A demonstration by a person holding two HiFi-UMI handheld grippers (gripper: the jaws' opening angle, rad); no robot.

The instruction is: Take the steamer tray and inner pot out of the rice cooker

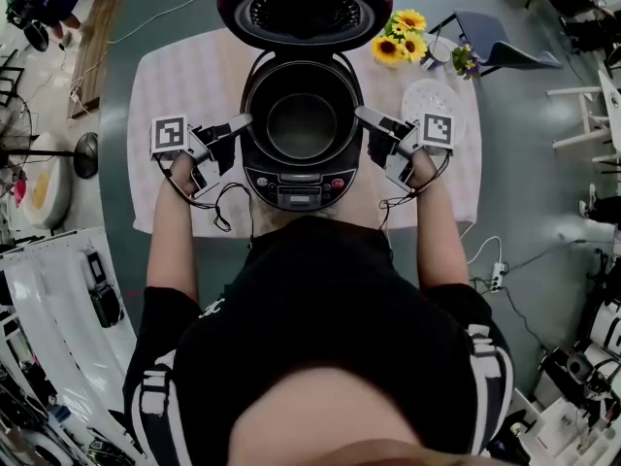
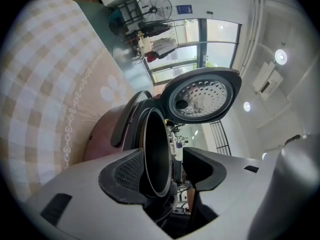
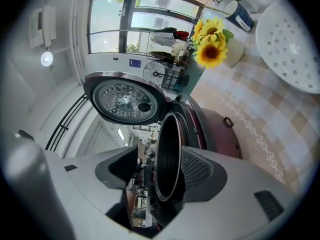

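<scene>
The rice cooker [image 1: 301, 184] stands open on the table, its lid [image 1: 304, 8] tipped back. The dark inner pot [image 1: 303, 124] sits inside it. My left gripper [image 1: 241, 122] reaches the pot's left rim and my right gripper [image 1: 361, 115] its right rim. In the left gripper view the pot's rim [image 2: 155, 154] runs between the jaws of the left gripper [image 2: 165, 171], with a gap to the inner jaw. The right gripper [image 3: 160, 171] straddles the rim [image 3: 167, 154] the same way. Both are open. The white perforated steamer tray [image 1: 432, 97] [image 3: 292, 49] lies on the table at the right.
A checked cloth covers the table [image 1: 184, 76]. A pot of sunflowers [image 1: 400, 35] [image 3: 211, 41] stands at the back right, next to the steamer tray. Cables trail over the front table edge. A chair and a fan stand on the floor around.
</scene>
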